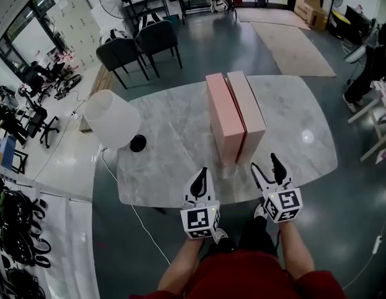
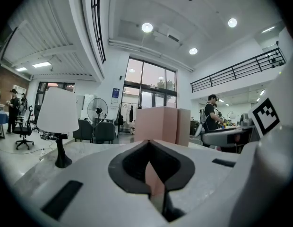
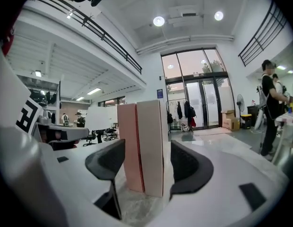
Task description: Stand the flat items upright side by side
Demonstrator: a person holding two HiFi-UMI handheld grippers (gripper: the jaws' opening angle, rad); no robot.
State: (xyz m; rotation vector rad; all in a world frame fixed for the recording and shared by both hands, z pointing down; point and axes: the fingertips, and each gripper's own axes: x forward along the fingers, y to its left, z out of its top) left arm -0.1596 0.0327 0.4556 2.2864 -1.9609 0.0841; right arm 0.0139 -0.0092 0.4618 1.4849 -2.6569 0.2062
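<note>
Head view: grey-veined marble table point(image 1: 162, 136) with two tall flat boxes on edge mid-table. The salmon-pink flat cardboard box point(image 1: 223, 114) is on the left and the paler beige-pink flat cardboard box point(image 1: 249, 108) on the right. Their broad faces touch and both are upright. A white-shaded lamp with black base point(image 1: 111, 118) stands well off to the left on the same top. The left gripper point(image 1: 203, 172) and right gripper point(image 1: 265, 164) hover over the near table edge, just short of the boxes' near ends, touching neither.

Left gripper view: jaws together (tips meeting, only the hollow between the pads left), nothing clamped. Both boxes are ahead and the lamp is at left.

Right gripper view: jaws wide apart. The two boxes show framed in the gap but stand beyond the pads — no contact. The seam between the boxes is roughly centred.
</note>
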